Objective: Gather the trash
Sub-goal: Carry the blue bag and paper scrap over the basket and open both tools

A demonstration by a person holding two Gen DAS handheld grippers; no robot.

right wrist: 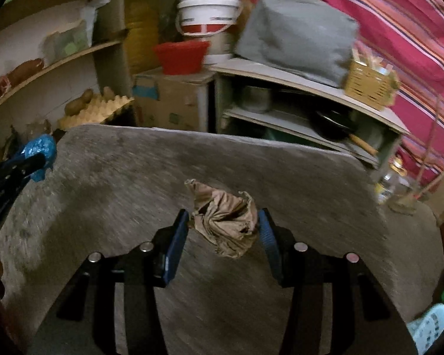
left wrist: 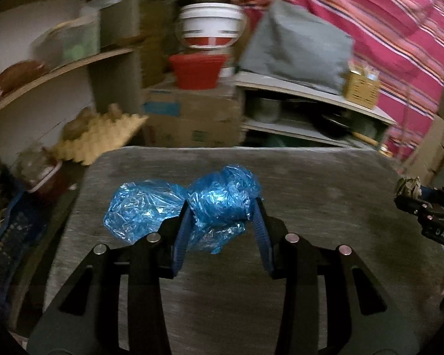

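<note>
My left claw (left wrist: 222, 210) squeezes the crinkly blue plastic bag (left wrist: 219, 198) above the grey counter (left wrist: 325, 195). My right claw (right wrist: 223, 222) pinches the crumpled brown paper (right wrist: 225, 222), so I can carry both away together.

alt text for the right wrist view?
The right gripper pinches a crumpled brown paper wad above a grey table. At far left, the left gripper holds blue plastic; cluttered shelves stand behind.
</note>
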